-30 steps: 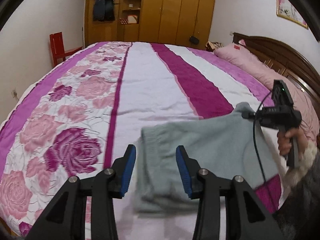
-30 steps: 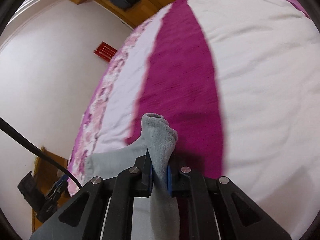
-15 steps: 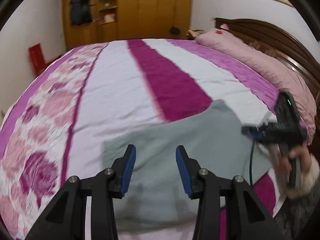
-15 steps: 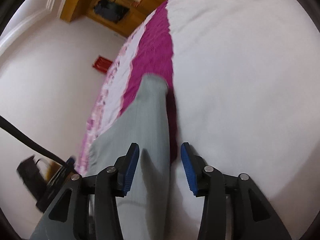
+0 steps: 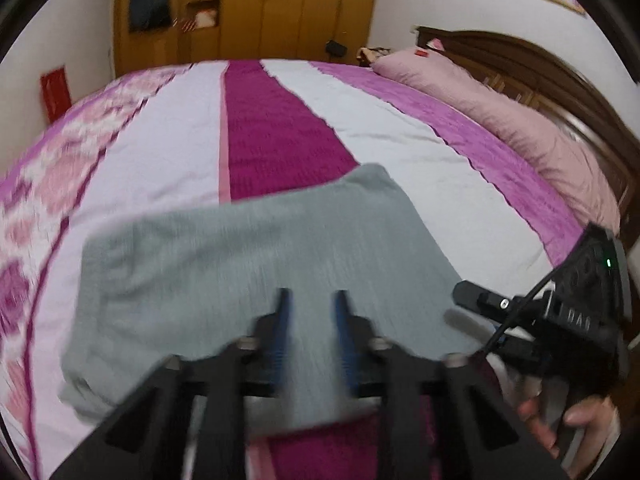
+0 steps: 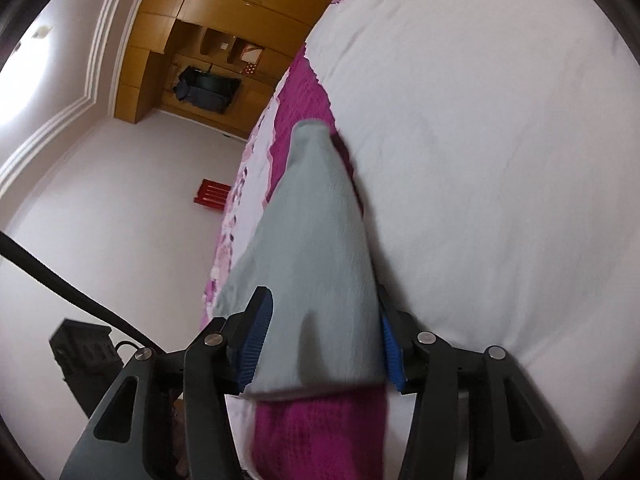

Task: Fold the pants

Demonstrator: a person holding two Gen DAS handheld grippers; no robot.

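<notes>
The grey pants (image 5: 248,272) lie folded flat on the bedspread (image 5: 276,128), a rough rectangle near the bed's front edge. My left gripper (image 5: 310,320) is open over their near edge, blue pads apart, nothing between them. My right gripper (image 6: 320,336) is open and empty at the pants' right end (image 6: 316,240); its body also shows in the left wrist view (image 5: 568,320), held by a hand. The view is blurred with motion.
Pink pillows (image 5: 500,108) and a dark wooden headboard (image 5: 560,76) run along the right side. A wooden wardrobe (image 5: 260,12) stands at the far wall, a red chair (image 5: 56,92) at far left.
My right gripper opened and let go of the pants' end, which dropped flat onto the bed. My left gripper moved right over the pants and its fingers came closer together.
</notes>
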